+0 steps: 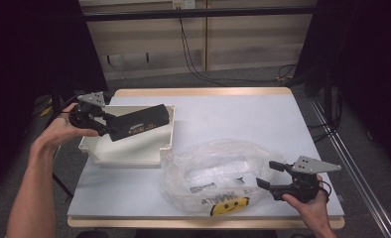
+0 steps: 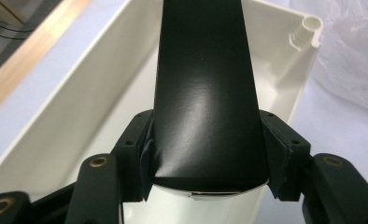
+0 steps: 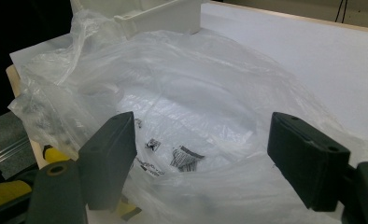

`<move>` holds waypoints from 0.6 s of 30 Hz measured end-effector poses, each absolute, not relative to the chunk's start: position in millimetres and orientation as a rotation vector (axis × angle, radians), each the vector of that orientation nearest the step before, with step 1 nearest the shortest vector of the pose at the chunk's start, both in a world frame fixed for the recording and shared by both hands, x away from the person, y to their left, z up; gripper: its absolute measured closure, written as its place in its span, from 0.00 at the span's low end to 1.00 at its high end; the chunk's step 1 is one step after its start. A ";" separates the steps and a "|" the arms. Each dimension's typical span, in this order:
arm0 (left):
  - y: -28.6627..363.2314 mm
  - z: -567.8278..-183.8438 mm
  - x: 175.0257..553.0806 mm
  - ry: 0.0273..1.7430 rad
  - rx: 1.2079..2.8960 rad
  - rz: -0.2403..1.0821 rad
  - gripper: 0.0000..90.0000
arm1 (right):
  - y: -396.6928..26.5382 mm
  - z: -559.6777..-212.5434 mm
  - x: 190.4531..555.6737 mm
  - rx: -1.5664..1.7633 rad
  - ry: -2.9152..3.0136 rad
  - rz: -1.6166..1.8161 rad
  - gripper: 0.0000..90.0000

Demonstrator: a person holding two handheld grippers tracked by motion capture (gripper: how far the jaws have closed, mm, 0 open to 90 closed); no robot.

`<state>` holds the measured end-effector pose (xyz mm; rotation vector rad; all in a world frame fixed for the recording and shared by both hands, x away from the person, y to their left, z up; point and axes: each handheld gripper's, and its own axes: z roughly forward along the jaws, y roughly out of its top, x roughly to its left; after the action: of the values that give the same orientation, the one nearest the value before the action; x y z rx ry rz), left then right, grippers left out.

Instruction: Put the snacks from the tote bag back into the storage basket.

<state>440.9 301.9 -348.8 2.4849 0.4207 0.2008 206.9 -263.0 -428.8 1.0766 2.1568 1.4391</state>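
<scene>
Nearest the person, along the front edge of the grey-white tabletop (image 1: 263,114), a crumpled clear plastic bag (image 1: 218,171) is spread out, its mouth gaping toward the person. Printed labels and a yellow smiley-face mark (image 1: 229,206) are seen on it by the front edge. At the front right corner the right gripper (image 1: 267,174) is held just beside the bag, its jaws spread wide with nothing between them — in the right gripper view the open bag (image 3: 187,102) lies ahead of the two black pads.

Farther back, toward the left edge, a shallow cream-white rectangular plastic tray (image 1: 134,148) sits on the tabletop, touching the bag's rim at its near right corner. Above the tray, a long, slim black box with a matte cardboard-like finish (image 1: 136,123) is held by the left gripper (image 1: 106,126). The jaws are clamped on one short end of the box, and the rest juts out over the tray toward its far right corner. In the left gripper view the black box (image 2: 205,88) is pinched across its width by both pads, with the tray's inner wall (image 2: 70,107) below.

The box is judged stiff and fairly light, since it is carried level from one end without sagging. Its smooth, faintly glossy skin may slip under the pads — a hold across the narrow width, nearer the middle, would likely steady it. The bag, by contrast, is limp and thin, and is best taken at its rim.
</scene>
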 end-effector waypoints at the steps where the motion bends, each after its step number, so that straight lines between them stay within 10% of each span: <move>1: 301.9 -351.2 443.4 0.429 2.488 0.199 0.48 | -263.3 -429.4 207.3 1.080 2.160 1.443 0.26; 18: 297.6 -385.3 463.6 0.419 2.523 0.192 0.48 | -264.4 -430.9 207.2 1.060 2.177 1.440 0.25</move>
<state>463.6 297.6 -385.3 2.5226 0.4187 0.1919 207.2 -264.4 -430.9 1.0596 2.1770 1.4400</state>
